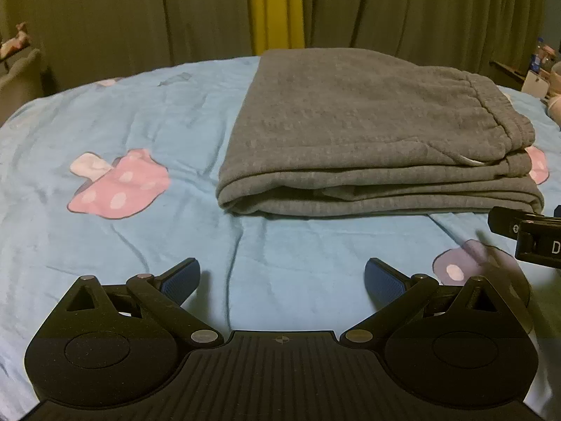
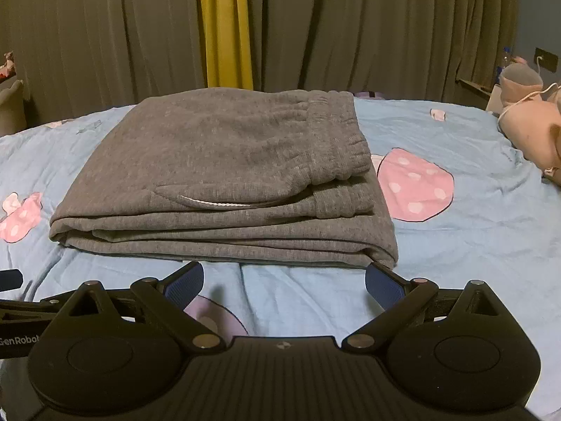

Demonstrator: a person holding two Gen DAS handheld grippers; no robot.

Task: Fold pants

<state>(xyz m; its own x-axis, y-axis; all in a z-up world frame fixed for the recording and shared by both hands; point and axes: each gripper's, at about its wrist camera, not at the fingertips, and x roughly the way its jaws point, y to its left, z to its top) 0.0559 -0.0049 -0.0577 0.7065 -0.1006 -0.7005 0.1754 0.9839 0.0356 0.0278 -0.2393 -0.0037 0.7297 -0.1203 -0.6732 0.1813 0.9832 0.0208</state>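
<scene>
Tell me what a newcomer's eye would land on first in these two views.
First the grey pants, folded into a thick stack in the middle of the blue bedspread, waistband on top. Next the pink spotted mushroom prints on either side of the stack, and the yellow curtain strip behind it. Both the left gripper and the right gripper are open and empty just before the stack.

Folded pants lie on the bed, reaching its far edge, with the waistband toward the right. The curtain hangs behind the bed. The left tool and right tool sit side by side over the near part of the bed, before the pants. A stuffed toy lies at the bed's right edge.
</scene>
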